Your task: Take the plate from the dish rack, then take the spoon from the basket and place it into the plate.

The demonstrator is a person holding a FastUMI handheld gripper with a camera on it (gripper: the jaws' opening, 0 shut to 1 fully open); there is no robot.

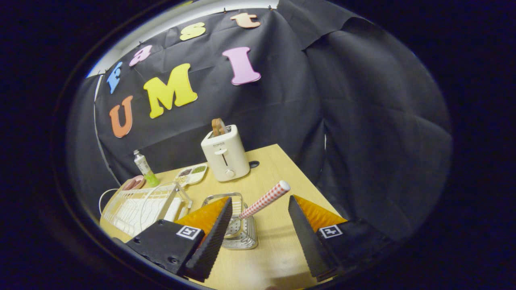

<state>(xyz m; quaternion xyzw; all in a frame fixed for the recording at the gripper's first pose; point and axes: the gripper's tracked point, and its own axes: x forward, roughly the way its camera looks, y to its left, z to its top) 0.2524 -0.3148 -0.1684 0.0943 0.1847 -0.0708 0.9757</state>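
Item 1. Gripper point(258, 237): fingers spread wide and released, holding nothing, poised over the table on the near side of the basket.

Item 2. Small perforated metal basket point(238, 225), landmark for this entry: stands on the pale wooden table point(274, 169), partly hidden behind the left finger.

Item 3. Spoon with red-and-white checked handle point(264, 200): bowl end down in the basket, handle leaning out toward the right finger, its tip roughly level with the fingertips. The lean offers the handle for a pinch, and the open fingers look set for that.

Item 4. White wire dish rack point(141, 205): left of the basket. A round wire-like outline shows in it; whether the plate sits there cannot be told, the view being dim and warped.

Item 5. Cream two-slot toaster point(225, 155): beyond the basket, a brown slice standing in its slot.

Item 6. White divided snack tray point(192, 174), clear bottle with green label point(144, 167) and pink dish point(134, 183): beyond the basket to the left, behind the rack.

Judgement: spoon pick-up in hand, not yet grasped.
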